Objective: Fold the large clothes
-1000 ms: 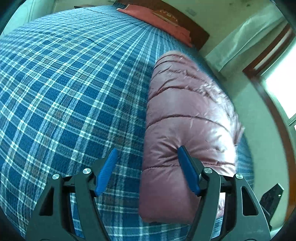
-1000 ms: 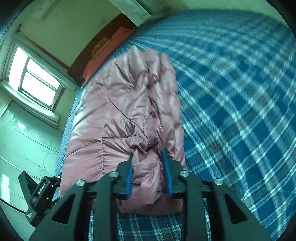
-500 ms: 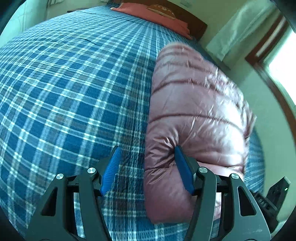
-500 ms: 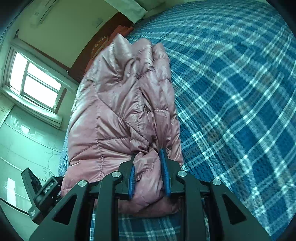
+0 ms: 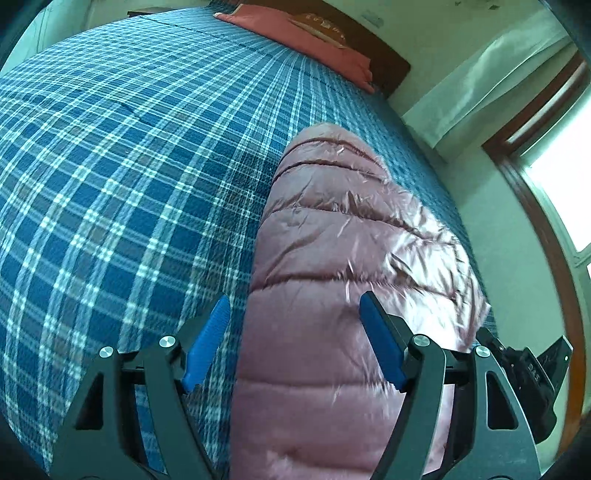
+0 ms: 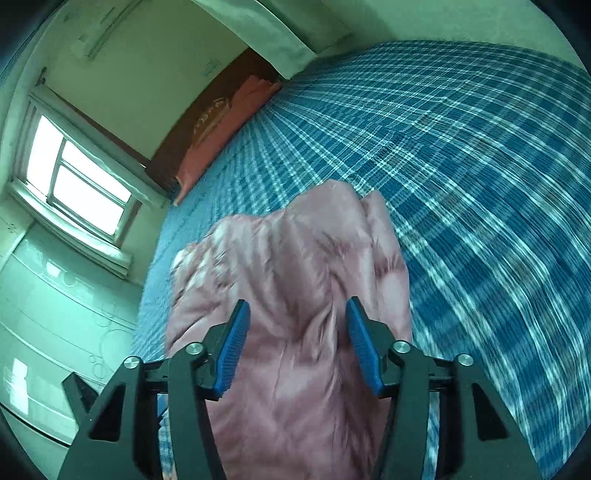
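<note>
Lying folded on the plaid bedspread (image 5: 110, 166), the pink puffer jacket (image 5: 332, 277) may spring open: left gripper (image 5: 293, 332) and right gripper (image 6: 295, 343) fingers are spread, pinching nothing.

Bedroom: bed covered in a blue plaid sheet (image 5: 129, 166), salmon-red pillow (image 5: 295, 33) lying against a dark wooden headboard (image 5: 391, 66) at the far end. Cream walls, pale curtain (image 5: 480, 74) hanging near the bed's head, and a brown-framed window (image 6: 77, 177) on the side wall, bright daylight blowing it out. Below the window in the right wrist view sits a pale glossy panel with faint circle patterns (image 6: 55, 302); that view is motion-blurred.
</note>
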Demonstrator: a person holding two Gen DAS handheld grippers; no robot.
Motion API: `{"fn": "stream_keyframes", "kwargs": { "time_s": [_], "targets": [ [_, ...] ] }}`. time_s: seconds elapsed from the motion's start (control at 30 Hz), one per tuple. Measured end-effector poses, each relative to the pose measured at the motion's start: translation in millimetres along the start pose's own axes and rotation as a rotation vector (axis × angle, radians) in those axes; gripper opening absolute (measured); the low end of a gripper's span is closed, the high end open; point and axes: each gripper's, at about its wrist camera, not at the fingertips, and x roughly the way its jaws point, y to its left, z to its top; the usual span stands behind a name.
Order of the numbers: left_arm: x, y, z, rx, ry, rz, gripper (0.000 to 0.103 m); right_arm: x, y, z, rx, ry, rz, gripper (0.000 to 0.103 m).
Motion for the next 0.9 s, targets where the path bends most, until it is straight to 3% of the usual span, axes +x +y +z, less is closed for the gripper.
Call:
{"fn": "stream_keyframes", "kwargs": {
  "time_s": [0.07, 0.17, 0.33, 0.63, 0.77, 0.8, 0.83, 0.87, 0.9],
  "targets": [
    [10, -1, 1, -0.005, 0.017, 0.029, 0.071, 14, -7, 1, 0.018, 0.032, -0.014, 0.026],
    [24, 1, -1, -0.027, 0.045, 0.065, 0.067, 29, -15, -3, 0.035, 0.045, -0.034, 0.02],
    [42, 1, -8, -0.037, 0.057, 0.099, 0.065, 39, -28, -13, 0.063, 0.03, -0.019, 0.016],
    [54, 7, -12, -0.044, 0.05, 0.084, 0.065, 33, -33, -28, 0.055, 0.002, -0.012, 0.016],
    [29, 16, -6, -0.109, 0.028, 0.039, 0.065, 8, -24, -26, 0.046, -0.039, -0.003, 0.026],
    [20, 20, -4, -0.141, -0.003, 0.029, 0.068, -1, -24, -27, 0.049, -0.063, -0.003, 0.037],
    [13, 23, -2, -0.164, -0.034, 0.019, 0.075, -9, -25, -27, 0.054, -0.092, -0.009, 0.056],
    [10, 24, 1, -0.177, -0.05, 0.011, 0.078, -14, -27, -26, 0.058, -0.11, -0.015, 0.065],
    [10, 25, 5, -0.189, -0.055, -0.008, 0.081, -14, -30, -24, 0.062, -0.11, -0.015, 0.065]
  ]
}}
